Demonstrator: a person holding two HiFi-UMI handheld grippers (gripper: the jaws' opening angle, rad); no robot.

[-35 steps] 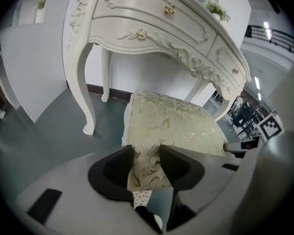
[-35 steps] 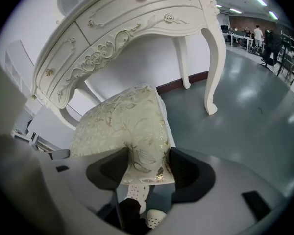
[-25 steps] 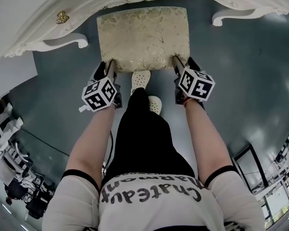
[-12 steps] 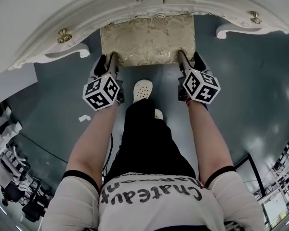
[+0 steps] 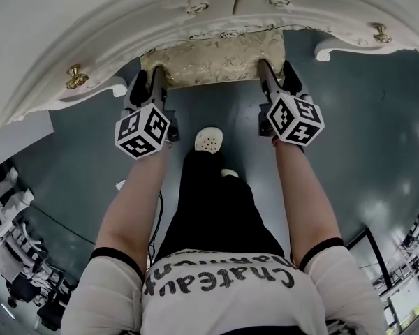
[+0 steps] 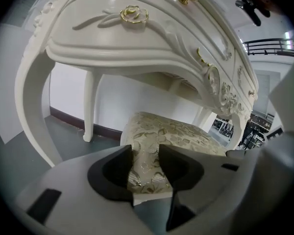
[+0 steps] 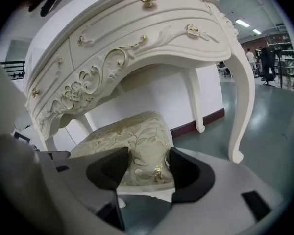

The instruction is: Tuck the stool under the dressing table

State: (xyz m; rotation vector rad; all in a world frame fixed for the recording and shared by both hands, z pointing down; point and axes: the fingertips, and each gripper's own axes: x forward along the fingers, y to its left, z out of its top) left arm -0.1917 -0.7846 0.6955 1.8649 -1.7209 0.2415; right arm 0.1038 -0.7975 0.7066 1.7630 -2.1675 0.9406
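Left gripper (image 5: 148, 75), right gripper (image 5: 274, 71): jaws of each clamped on a near corner of the stool (image 5: 213, 60). Left forearm (image 5: 136, 201), right forearm (image 5: 304, 194): bare, stretched forward, parallel.

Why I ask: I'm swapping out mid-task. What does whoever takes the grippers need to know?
Left gripper: shut on the near left cushion corner of the stool.
Right gripper: shut on the near right corner.
Stool: mostly under the dressing table; a strip of cushion shows in front of the drawers.
Done: stool gripped and largely tucked.
Left: probably push it fully under, then release both.
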